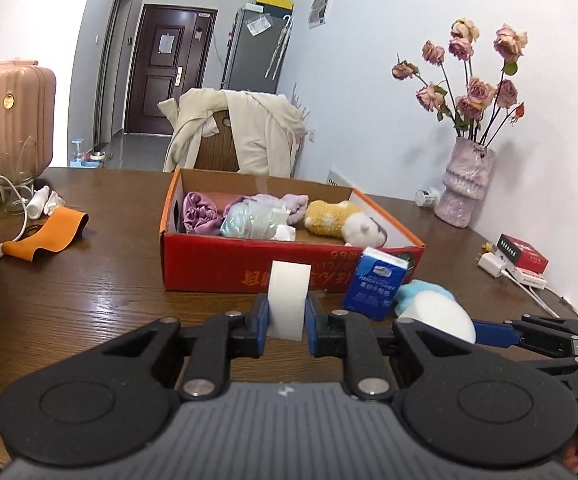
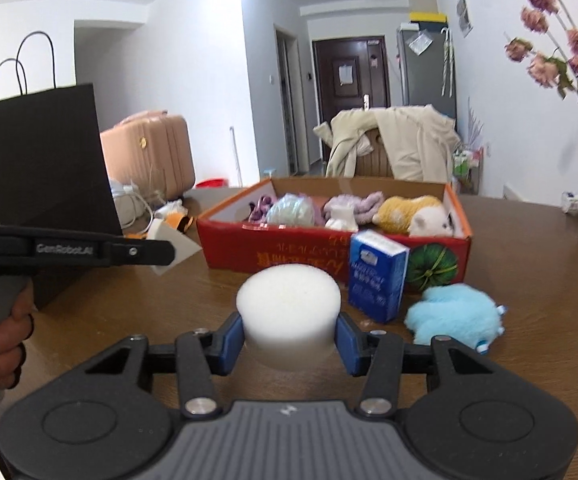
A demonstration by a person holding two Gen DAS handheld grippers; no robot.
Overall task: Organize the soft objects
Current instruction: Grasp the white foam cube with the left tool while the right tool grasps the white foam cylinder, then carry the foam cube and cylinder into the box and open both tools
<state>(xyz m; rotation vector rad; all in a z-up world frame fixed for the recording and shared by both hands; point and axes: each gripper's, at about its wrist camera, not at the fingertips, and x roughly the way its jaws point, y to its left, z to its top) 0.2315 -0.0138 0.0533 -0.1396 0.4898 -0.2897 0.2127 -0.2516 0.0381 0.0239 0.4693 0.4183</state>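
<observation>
My left gripper (image 1: 287,314) is shut on a white rectangular sponge block (image 1: 289,292), held upright above the brown table. My right gripper (image 2: 289,338) is shut on a round white foam cylinder (image 2: 289,304); its blue pads press into both sides. Ahead lies an open red cardboard box (image 1: 217,268) with a yellow-and-white plush (image 1: 337,220), purple cloths (image 1: 199,212) and a pale bundle (image 1: 249,222) inside. A blue tissue pack (image 2: 377,276) stands against the box's front. Beside it, a light blue plush (image 2: 455,316) lies on the table.
A black paper bag (image 2: 45,168) stands at the left. An orange strap (image 1: 49,236), a glass (image 1: 13,176) and cables lie at the far left. A vase of dried roses (image 1: 469,188) and chargers (image 1: 497,266) line the right wall. A coat-draped chair (image 1: 241,136) stands behind the box.
</observation>
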